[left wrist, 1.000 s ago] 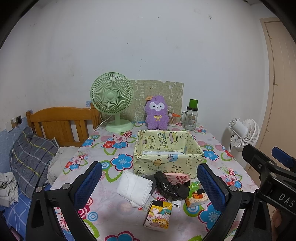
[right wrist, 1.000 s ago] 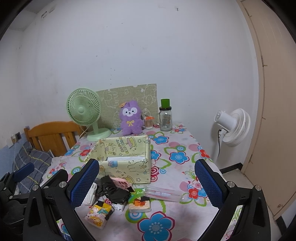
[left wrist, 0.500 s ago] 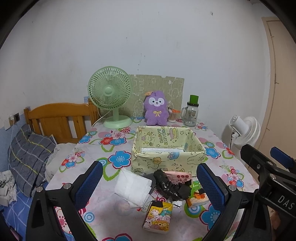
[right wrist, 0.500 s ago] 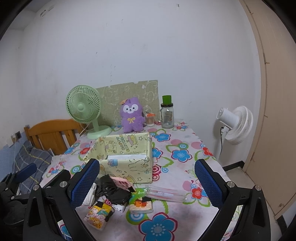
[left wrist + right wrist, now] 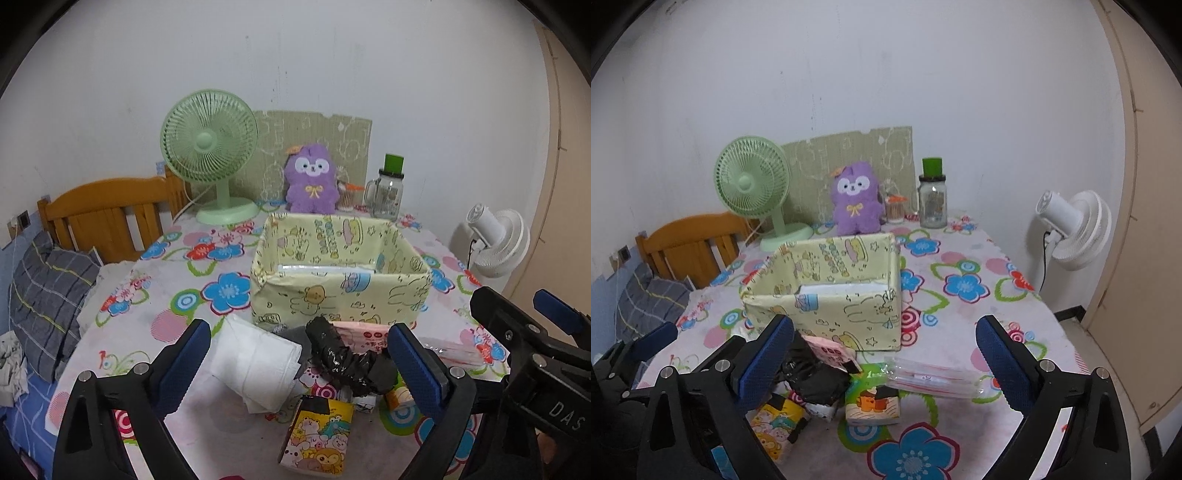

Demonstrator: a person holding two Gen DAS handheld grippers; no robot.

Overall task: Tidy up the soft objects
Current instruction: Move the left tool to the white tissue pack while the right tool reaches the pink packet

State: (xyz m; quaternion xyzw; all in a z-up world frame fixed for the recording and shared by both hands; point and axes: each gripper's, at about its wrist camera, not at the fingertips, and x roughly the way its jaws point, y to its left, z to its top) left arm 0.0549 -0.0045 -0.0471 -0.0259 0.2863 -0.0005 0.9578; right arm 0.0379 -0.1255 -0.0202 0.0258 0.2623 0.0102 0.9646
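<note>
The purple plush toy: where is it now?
The purple plush toy stands at the table's far edge, between the green fan and the glass jar, behind the yellow box.

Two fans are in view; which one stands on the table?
The green fan, at the table's back edge beside the purple plush. The white fan stands off the table to the right, by the door, at a lower level.

Yellow cartoon tissue pack [image 5: 318, 435]: lower edge near the frame bottom in the left wrist view; in the right wrist view [image 5: 777, 424] partly covered by a finger [image 5: 764, 365]. Pink packet [image 5: 364, 334]: mostly behind the black crumpled bag [image 5: 345, 363]; print too small to read. Fabric box [image 5: 340, 273]: contents mostly hidden by its walls, only a pale flat edge showing.
</note>
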